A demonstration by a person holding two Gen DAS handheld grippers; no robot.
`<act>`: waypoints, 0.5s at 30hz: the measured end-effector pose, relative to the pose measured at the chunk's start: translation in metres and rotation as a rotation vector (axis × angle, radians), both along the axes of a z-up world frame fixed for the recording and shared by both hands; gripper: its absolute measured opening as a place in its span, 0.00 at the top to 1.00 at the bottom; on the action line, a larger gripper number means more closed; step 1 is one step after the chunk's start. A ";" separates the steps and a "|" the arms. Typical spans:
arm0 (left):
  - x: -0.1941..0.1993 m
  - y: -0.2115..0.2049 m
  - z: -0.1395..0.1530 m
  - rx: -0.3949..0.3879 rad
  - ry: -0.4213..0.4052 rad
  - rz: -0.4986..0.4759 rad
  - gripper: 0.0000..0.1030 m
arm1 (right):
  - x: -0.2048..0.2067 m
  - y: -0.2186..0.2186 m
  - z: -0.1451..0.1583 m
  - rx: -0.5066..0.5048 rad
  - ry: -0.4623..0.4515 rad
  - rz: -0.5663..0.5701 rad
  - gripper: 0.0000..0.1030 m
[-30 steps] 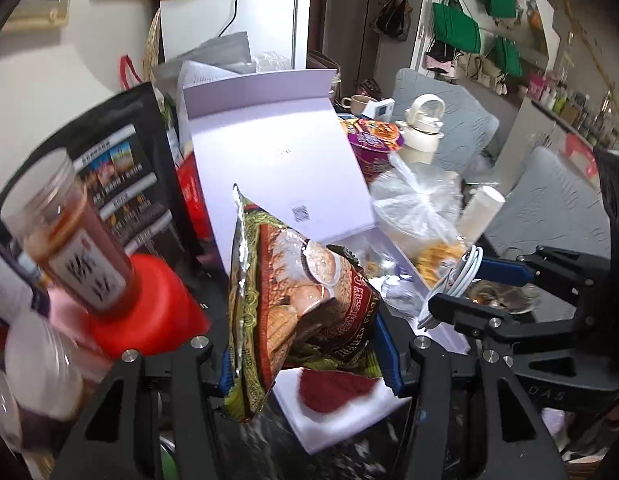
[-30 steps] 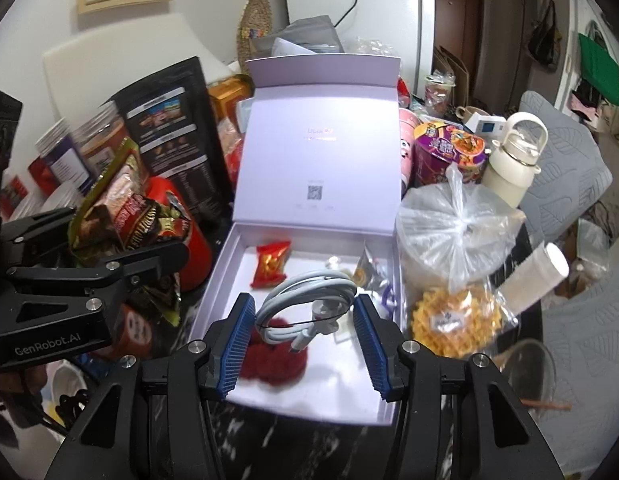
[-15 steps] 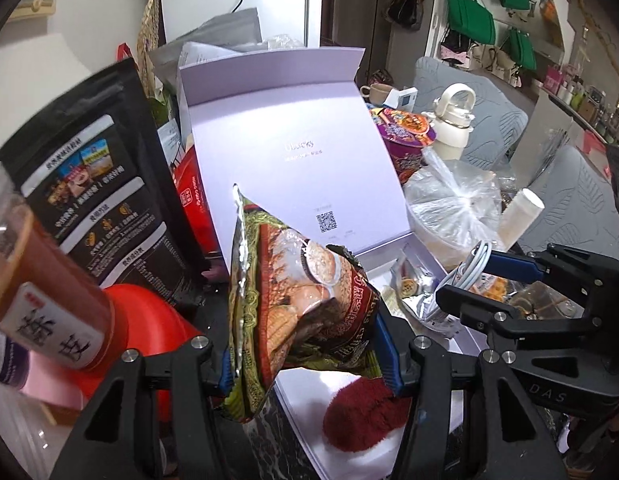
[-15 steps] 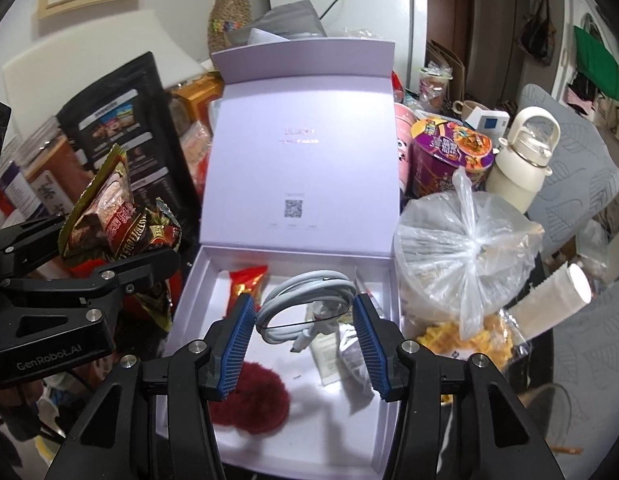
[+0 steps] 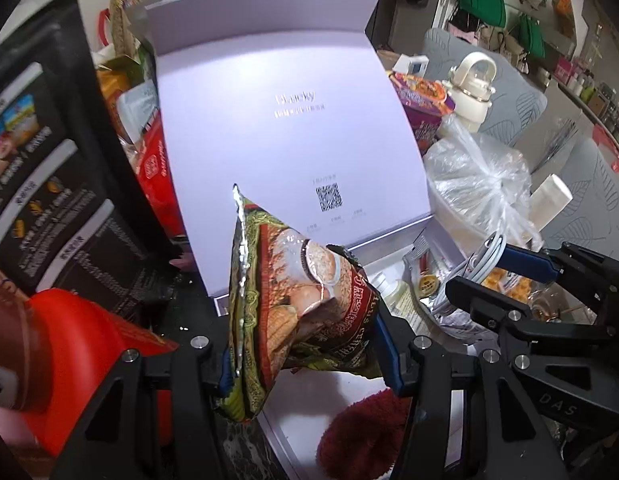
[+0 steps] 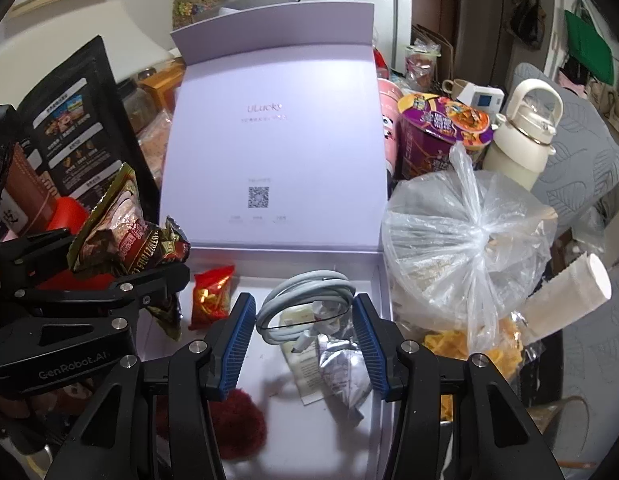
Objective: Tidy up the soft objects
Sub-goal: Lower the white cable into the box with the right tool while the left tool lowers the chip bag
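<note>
An open lavender gift box (image 6: 269,140) dominates a crowded tabletop (image 5: 245,456), its lid standing upright behind a shallow tray. Over the past second both tools have moved in toward this box, which now fills more of each view than it did; the jar and clutter on the left have slid out toward the edge of the left view.

The left tool (image 5: 305,360) has its jaws closed on a crinkled foil snack bag (image 5: 293,292), held up at the tray's near-left corner rather than fully over it. The bag looks unchanged in the grip.

The right tool (image 6: 305,344) hangs above the middle of the tray with a coiled white cable (image 6: 305,304) between its blue pads (image 6: 237,340); the jaws are set fairly wide, and I cannot tell whether they truly pinch the coil.

Already lying in the tray are a dark red fluffy pom-pom (image 6: 237,424) at the front left, a small red snack packet (image 6: 211,296) toward the back left, and a silver sachet (image 6: 341,372) in the centre.

The approach suggests both carried items are about to be set down inside, so the sorting seems well underway.
</note>
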State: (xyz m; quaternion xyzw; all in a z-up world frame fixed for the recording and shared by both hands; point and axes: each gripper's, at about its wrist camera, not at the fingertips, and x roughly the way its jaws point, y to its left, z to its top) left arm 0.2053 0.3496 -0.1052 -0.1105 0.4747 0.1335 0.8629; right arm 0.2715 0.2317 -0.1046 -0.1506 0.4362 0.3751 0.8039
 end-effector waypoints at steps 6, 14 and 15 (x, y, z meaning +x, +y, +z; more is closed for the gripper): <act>0.009 0.007 -0.020 -0.023 0.057 0.000 0.47 | 0.009 0.002 -0.015 -0.016 0.015 -0.016 0.51; 0.014 0.012 -0.047 -0.070 0.132 -0.008 0.47 | 0.016 0.009 -0.031 -0.033 0.040 -0.016 0.51; 0.014 0.013 -0.051 -0.074 0.144 -0.004 0.47 | 0.016 0.010 -0.033 -0.038 0.042 -0.013 0.51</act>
